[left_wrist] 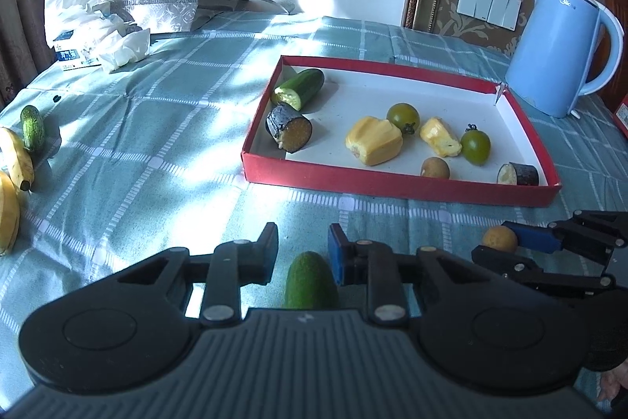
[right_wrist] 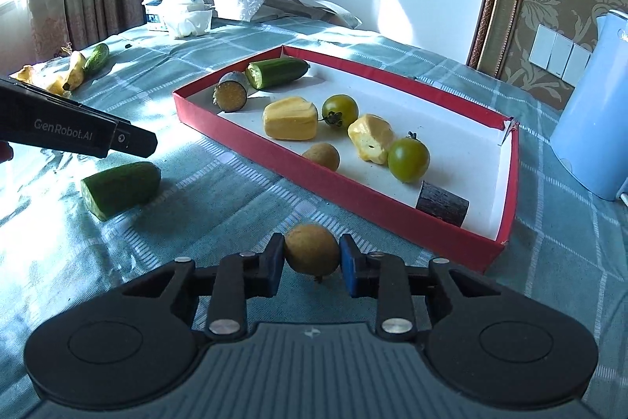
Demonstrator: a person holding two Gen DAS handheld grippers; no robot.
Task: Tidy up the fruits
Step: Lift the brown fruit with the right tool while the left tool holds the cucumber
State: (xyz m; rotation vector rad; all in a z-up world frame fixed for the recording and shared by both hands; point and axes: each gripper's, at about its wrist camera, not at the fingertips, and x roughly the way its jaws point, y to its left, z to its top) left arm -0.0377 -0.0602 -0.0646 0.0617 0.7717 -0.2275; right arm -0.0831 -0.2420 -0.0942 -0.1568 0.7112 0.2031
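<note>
A red-rimmed tray (left_wrist: 396,186) (right_wrist: 341,188) on the checked cloth holds a cut cucumber (left_wrist: 300,88), two dark cut pieces, two yellow chunks, two green tomatoes and a small brown fruit (left_wrist: 435,167). My left gripper (left_wrist: 303,254) is open, its fingers on either side of a cut cucumber piece (left_wrist: 311,281) (right_wrist: 119,188) lying on the cloth. My right gripper (right_wrist: 312,258) has its pads against a round brown fruit (right_wrist: 312,249) (left_wrist: 499,239) just in front of the tray.
A blue kettle (left_wrist: 561,46) stands behind the tray on the right. Bananas (left_wrist: 17,154) and a small cucumber (left_wrist: 31,122) lie at the far left. A tissue pack and a patterned bag (left_wrist: 157,2) sit at the back by the wall.
</note>
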